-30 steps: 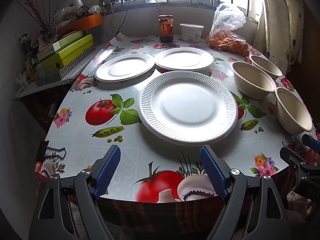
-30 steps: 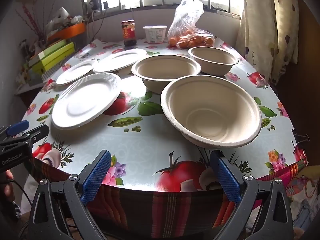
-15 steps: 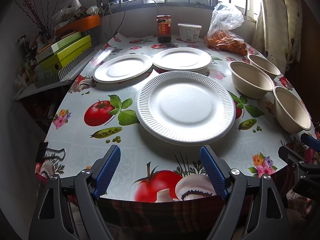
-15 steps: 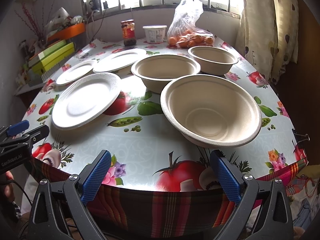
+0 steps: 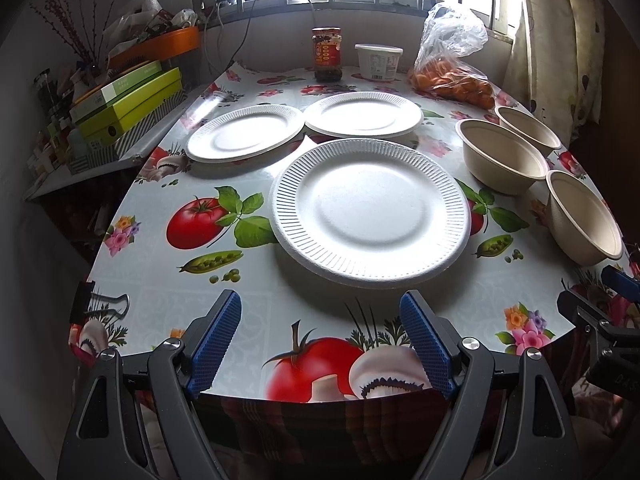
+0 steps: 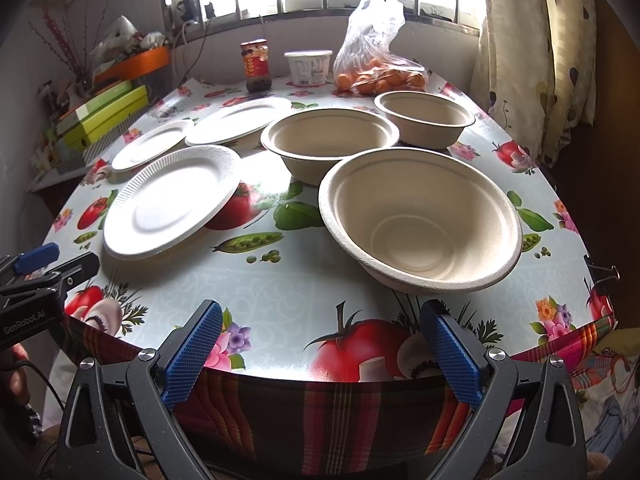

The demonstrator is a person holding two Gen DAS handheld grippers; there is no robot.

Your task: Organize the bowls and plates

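Both grippers spread wide, nothing between the pads, held over the near table edge. Left gripper (image 5: 320,336) faces the near plate (image 5: 370,210); right gripper (image 6: 320,344) faces the near bowl (image 6: 420,220).

Left to right on the table (image 5: 160,280):
- Small plate (image 5: 245,132), far left, flat.
- Near plate, ribbed rim, largest in view, just ahead of the left gripper, not touched.
- Far plate (image 5: 363,114), behind the near plate, beside the small plate; rims close, cannot tell if touching.
- Middle bowl (image 5: 502,156), upright, right of the plates.
- Far bowl (image 5: 528,128), behind the middle bowl, close to it.
- Near bowl, rightmost and closest to the table edge, upright, apart from the right gripper's pads.

Far edge under the window: jar (image 5: 328,54), white tub (image 5: 378,62), bag of oranges (image 5: 454,76), in that order. Green boxes (image 5: 128,104) stacked off the table's left side. Curtain (image 6: 540,40) at far right.
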